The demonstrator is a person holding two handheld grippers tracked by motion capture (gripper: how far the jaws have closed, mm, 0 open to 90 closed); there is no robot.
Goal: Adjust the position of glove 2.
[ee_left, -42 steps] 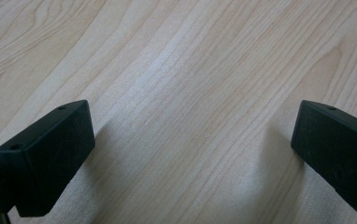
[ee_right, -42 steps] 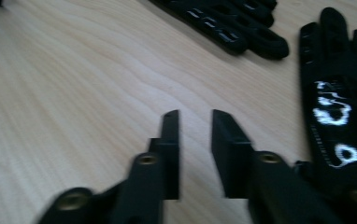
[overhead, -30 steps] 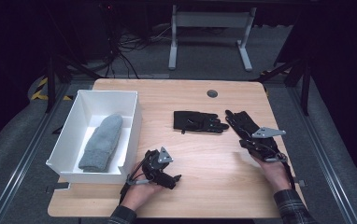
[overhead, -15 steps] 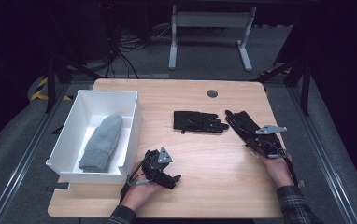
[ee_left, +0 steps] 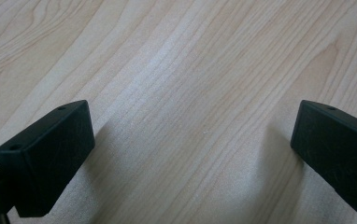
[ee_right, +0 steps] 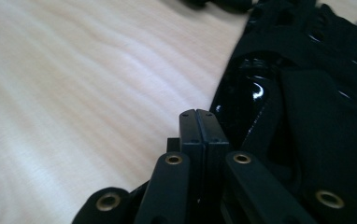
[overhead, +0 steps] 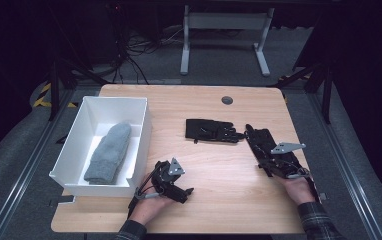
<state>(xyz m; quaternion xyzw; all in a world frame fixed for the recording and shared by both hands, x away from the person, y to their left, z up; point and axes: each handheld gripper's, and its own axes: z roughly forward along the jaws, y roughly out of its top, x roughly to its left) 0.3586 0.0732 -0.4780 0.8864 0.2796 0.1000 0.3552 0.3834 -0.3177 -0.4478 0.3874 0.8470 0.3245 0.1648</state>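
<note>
Two black gloves lie on the wooden table (overhead: 219, 190). One glove (overhead: 211, 131) is flat at the middle. The other glove (overhead: 257, 137) lies to its right, partly under my right gripper (overhead: 263, 151). In the right gripper view that gripper (ee_right: 199, 115) is shut with its jaws pressed together, low over the wood. The glove's shiny black panels (ee_right: 317, 93) lie just to its right. My left gripper (overhead: 185, 195) rests near the front edge, beside the white box. Its jaws stand wide apart over bare wood (ee_left: 193, 140), so it is open and holds nothing.
A white box (overhead: 142, 125) stands at the table's left and holds a grey mitten (overhead: 109, 152). A dark round cable hole (overhead: 227, 100) sits near the far edge. Beyond the table are a dark floor, cables and a metal stand.
The right hand has barely shifted over the right glove. The left gripper has kept still.
</note>
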